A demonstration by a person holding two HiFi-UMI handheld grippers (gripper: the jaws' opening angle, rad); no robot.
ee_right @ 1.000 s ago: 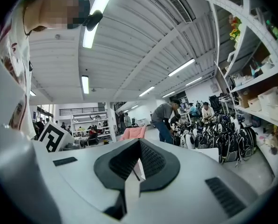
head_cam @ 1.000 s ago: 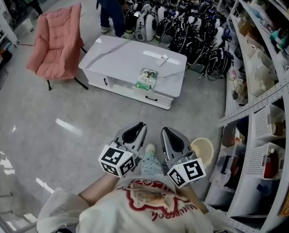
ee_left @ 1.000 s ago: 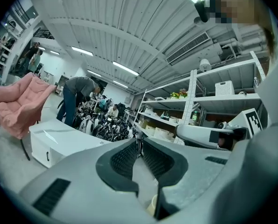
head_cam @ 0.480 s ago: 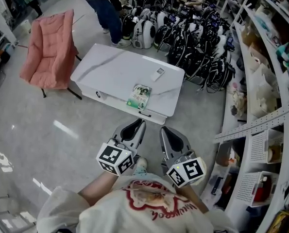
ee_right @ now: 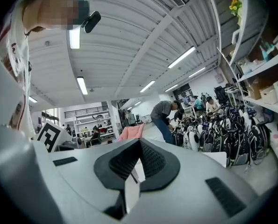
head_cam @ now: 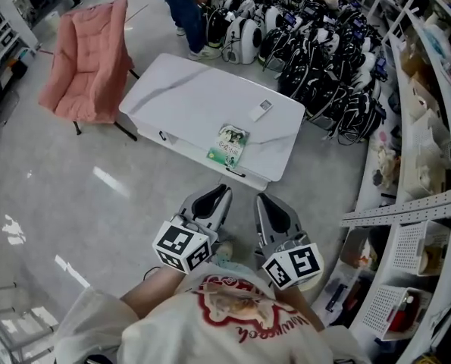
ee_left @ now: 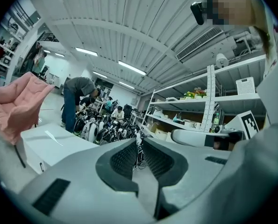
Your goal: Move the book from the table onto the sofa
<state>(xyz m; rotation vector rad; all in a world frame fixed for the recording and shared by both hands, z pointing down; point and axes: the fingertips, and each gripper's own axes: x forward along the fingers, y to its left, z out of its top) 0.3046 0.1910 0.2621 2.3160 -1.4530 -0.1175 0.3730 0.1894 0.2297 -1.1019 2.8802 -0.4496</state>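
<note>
The book, with a green illustrated cover, lies flat near the front edge of the white marble-look table. The pink padded sofa chair stands left of the table, also visible in the left gripper view as the pink sofa chair. My left gripper and right gripper are held side by side close to my chest, pointing at the table, well short of the book. In the gripper views the left gripper and right gripper are shut with nothing between the pads.
A small white remote-like object lies on the table behind the book. Several black and white backpacks crowd the floor beyond the table. White shelving runs along the right. A person stands at the table's far side.
The table and book have come closer and lower in the head view. Both grippers keep the same pose in front of my chest, still shut and holding nothing.
</note>
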